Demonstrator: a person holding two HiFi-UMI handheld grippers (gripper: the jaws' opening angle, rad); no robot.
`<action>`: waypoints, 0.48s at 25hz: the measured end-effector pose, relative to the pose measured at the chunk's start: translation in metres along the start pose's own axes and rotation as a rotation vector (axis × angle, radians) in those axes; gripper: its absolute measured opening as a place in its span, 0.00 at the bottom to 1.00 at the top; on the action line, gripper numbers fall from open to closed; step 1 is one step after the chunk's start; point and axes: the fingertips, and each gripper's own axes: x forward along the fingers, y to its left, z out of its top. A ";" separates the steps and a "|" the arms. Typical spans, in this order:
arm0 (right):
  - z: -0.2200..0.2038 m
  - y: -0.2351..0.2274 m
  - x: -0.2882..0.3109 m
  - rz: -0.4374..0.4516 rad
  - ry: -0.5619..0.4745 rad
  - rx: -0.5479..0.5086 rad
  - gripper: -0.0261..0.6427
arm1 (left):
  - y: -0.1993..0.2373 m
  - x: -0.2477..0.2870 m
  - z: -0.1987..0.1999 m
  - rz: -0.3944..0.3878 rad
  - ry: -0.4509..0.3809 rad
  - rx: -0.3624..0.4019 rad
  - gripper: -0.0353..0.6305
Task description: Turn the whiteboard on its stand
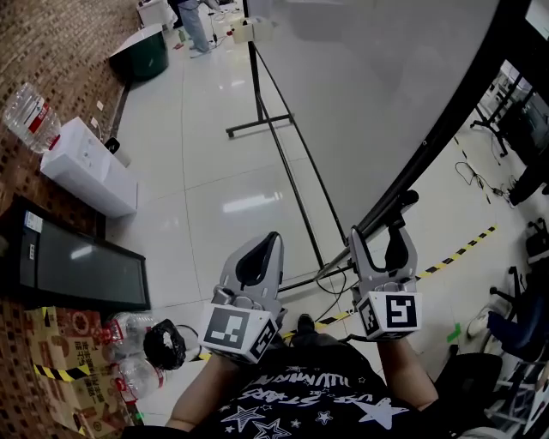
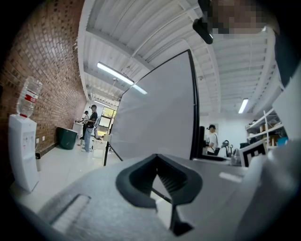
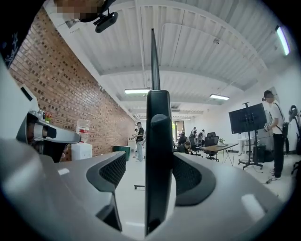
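The big whiteboard point(image 1: 369, 86) stands tilted on its black stand point(image 1: 257, 120), and its pale face fills the left gripper view point(image 2: 155, 113). Its black frame edge point(image 3: 157, 155) runs upright between the jaws of my right gripper point(image 1: 383, 236). In the right gripper view that gripper point(image 3: 150, 172) is open: the left pad point(image 3: 110, 176) stands clear of the frame, and the right pad lies close beside it. My left gripper point(image 1: 268, 242) hangs just left of the board's lower edge, shut on nothing, and its tips point(image 2: 159, 157) meet in its own view.
A water dispenser point(image 1: 90, 167) and a flat black screen point(image 1: 77, 266) line the brick wall at left, with boxes and plastic bottles point(image 1: 129, 330) below. Yellow-black floor tape point(image 1: 463, 249), cables and a chair point(image 1: 523, 317) lie at right. A person point(image 1: 193, 26) stands far back by a green bin point(image 1: 141, 56).
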 end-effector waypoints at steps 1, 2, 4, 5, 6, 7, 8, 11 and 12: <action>0.000 0.002 -0.005 -0.007 -0.002 0.000 0.50 | -0.001 -0.001 -0.001 -0.002 0.000 -0.001 0.06; 0.000 0.004 -0.009 -0.012 -0.002 0.004 0.50 | -0.002 -0.002 -0.001 -0.004 -0.001 0.000 0.06; 0.000 0.011 -0.018 -0.004 -0.003 0.008 0.47 | -0.006 -0.003 -0.001 -0.009 -0.007 0.003 0.06; 0.000 0.018 -0.021 0.010 -0.005 0.005 0.45 | -0.007 -0.003 -0.001 -0.011 -0.010 0.005 0.06; 0.001 0.025 -0.025 0.028 -0.010 0.003 0.42 | -0.009 -0.004 0.000 -0.013 -0.014 0.008 0.06; 0.003 0.032 -0.028 0.045 -0.019 0.002 0.38 | -0.012 -0.004 0.000 -0.016 -0.018 0.013 0.06; 0.006 0.038 -0.029 0.059 -0.028 0.002 0.32 | -0.015 -0.004 0.001 -0.019 -0.022 0.018 0.06; 0.014 0.053 -0.026 0.101 -0.059 0.000 0.23 | -0.024 -0.004 0.003 -0.026 -0.037 0.032 0.06; 0.018 0.057 -0.023 0.111 -0.073 -0.001 0.19 | -0.027 -0.004 0.005 -0.026 -0.044 0.035 0.06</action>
